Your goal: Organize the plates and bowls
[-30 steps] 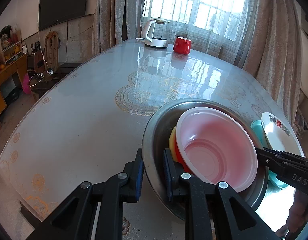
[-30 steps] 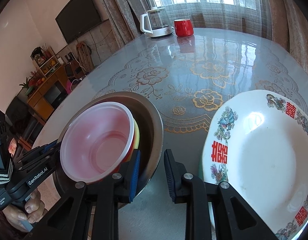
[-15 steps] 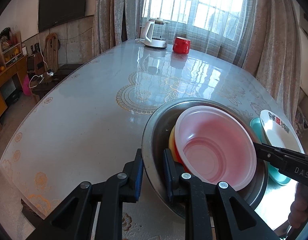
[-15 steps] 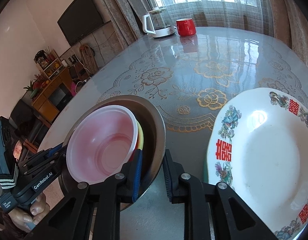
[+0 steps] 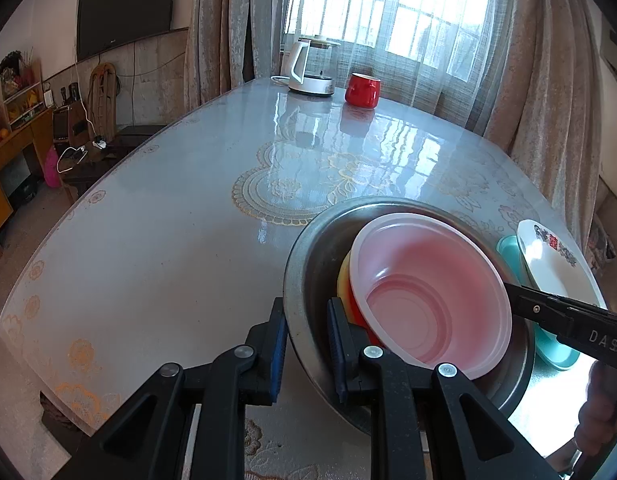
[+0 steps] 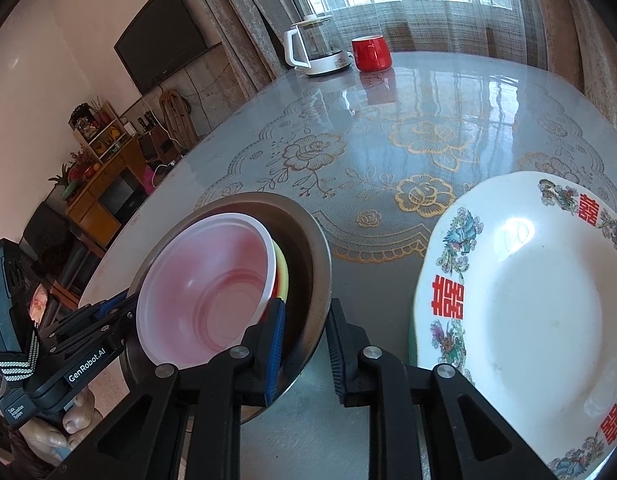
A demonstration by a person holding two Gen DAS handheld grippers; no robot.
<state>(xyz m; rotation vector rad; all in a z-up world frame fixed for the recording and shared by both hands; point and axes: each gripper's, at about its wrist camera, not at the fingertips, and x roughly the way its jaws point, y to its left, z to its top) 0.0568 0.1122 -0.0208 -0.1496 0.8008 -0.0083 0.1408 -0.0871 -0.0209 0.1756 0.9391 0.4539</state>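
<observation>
Glossy floral table [image 5: 156, 240]: steel basin [image 5: 308, 264] of nested bowls [image 5: 428, 292] is clamped by left gripper [image 5: 306, 344] and right gripper [image 6: 306, 344] at opposite rims.

Yellow bowl [image 5: 342, 280] and red bowl [image 5: 358, 316] mostly hidden under the translucent bowl [image 5: 428, 292], only rim slivers show. Teal plate [image 5: 552, 350] largely covered by the white plate [image 5: 548, 268], which the right wrist frame cuts off at right and bottom. Person's hand [image 6: 56, 428] cut off at the corner.
</observation>
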